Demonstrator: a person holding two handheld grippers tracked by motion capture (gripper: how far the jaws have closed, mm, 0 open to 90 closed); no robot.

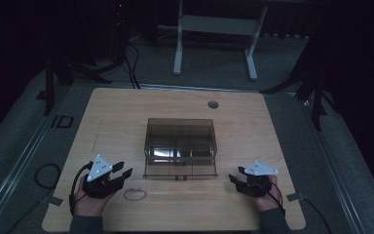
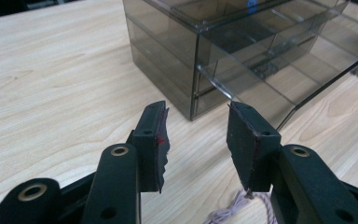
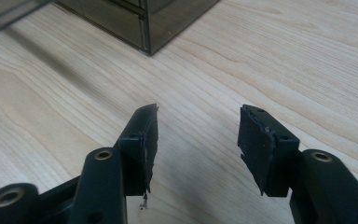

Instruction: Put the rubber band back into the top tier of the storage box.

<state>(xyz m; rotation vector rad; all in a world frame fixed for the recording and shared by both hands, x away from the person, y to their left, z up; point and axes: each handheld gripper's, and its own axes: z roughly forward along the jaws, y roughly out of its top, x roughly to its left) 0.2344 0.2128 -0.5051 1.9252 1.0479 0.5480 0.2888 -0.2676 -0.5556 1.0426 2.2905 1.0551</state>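
A smoky clear drawer box stands in the middle of the wooden table, its bottom drawer pulled out toward me. A thin loop of string lies on the table just right of my left gripper. That gripper is open, points at the box's near left corner, and has nothing between its pads; the string shows under its right jaw. My right gripper rests near the drawer's right front corner. In the right gripper view its jaws stand open over bare wood, the box corner ahead.
A round cable hole sits in the tabletop behind the box. Beyond the table stands a white desk frame on grey carpet. Black stands flank the table, and a cable loops on the floor at left.
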